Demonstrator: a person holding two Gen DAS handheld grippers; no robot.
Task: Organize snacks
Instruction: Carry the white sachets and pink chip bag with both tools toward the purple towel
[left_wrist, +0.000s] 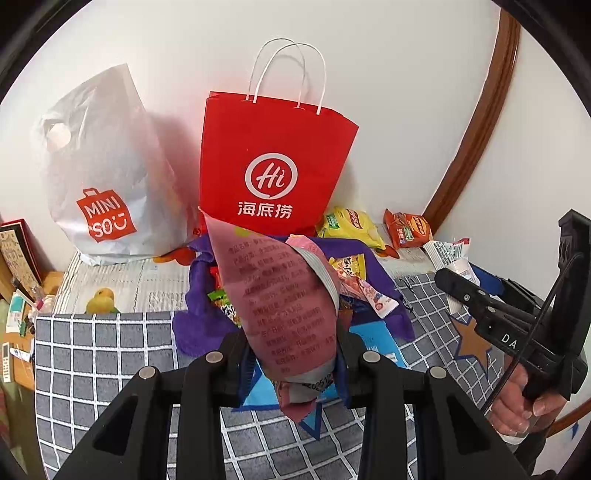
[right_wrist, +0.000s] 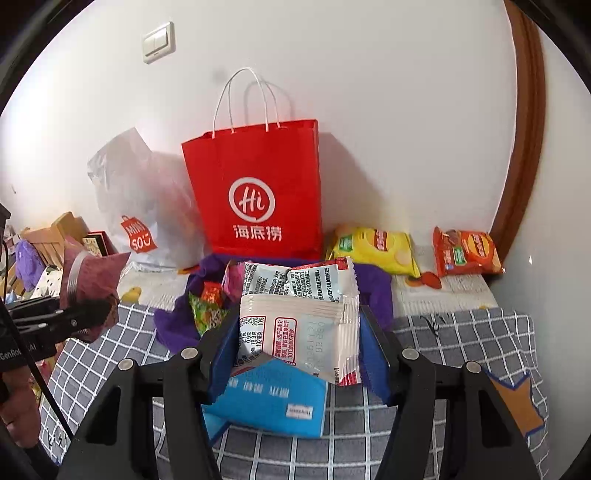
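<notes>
My left gripper (left_wrist: 291, 354) is shut on a dark pink snack packet (left_wrist: 280, 295), held up above the checked cloth; the same packet (right_wrist: 92, 280) shows at the left of the right wrist view. My right gripper (right_wrist: 299, 343) is shut on a white snack packet (right_wrist: 299, 314) with red print, also lifted; the right gripper (left_wrist: 480, 306) appears at the right in the left wrist view. Behind both stands a red paper bag (left_wrist: 273, 166) (right_wrist: 258, 199) with white handles. A purple cloth (left_wrist: 207, 291) (right_wrist: 177, 325) holds several loose snacks.
A white plastic bag (left_wrist: 107, 184) (right_wrist: 144, 206) leans against the wall left of the red bag. A yellow packet (right_wrist: 373, 247) and an orange packet (right_wrist: 465, 251) lie by the wall at right. A blue packet (right_wrist: 273, 398) lies on the checked cloth (right_wrist: 461, 332).
</notes>
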